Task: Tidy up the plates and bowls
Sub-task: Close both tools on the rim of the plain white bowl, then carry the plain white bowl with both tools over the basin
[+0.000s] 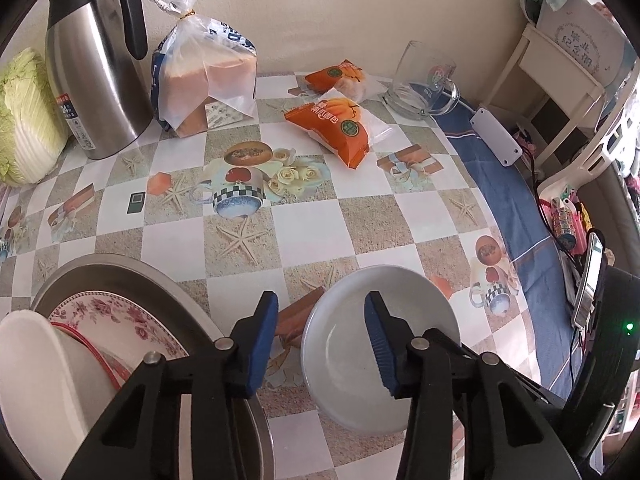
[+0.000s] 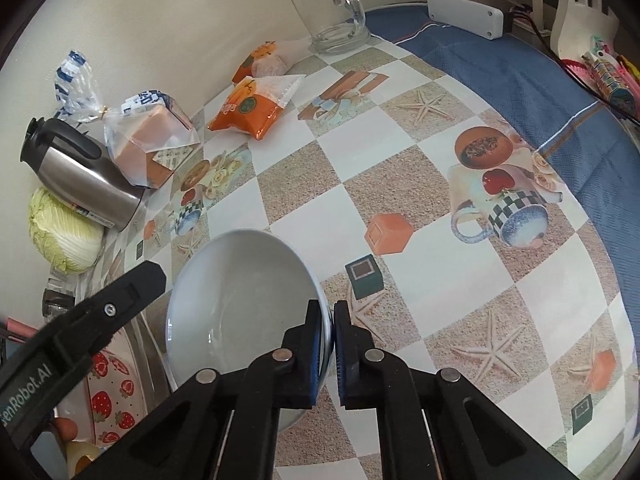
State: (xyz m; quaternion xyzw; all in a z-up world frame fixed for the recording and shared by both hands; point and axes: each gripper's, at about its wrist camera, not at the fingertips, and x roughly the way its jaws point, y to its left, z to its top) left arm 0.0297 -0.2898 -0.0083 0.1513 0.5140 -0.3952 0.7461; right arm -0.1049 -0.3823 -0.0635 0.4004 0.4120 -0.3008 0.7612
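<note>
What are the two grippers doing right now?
Left hand-held gripper: open, one finger over the bowl, gripping nothing.
Right hand-held gripper: shut on the bowl's rim.

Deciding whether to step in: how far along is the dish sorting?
Done: a floral plate and white bowl already sit in the metal tray. In hand: the right tool is shut on the grey bowl's rim; the left tool straddles its opposite rim, not gripping. Left: stacking that bowl.

Left gripper point(image 2: 86, 322), lower left of the right wrist view: white lettering "enRobot.AI". Steel kettle point(image 1: 94, 76), upper left of the left wrist view: label reads "24". Other print illegible.
</note>
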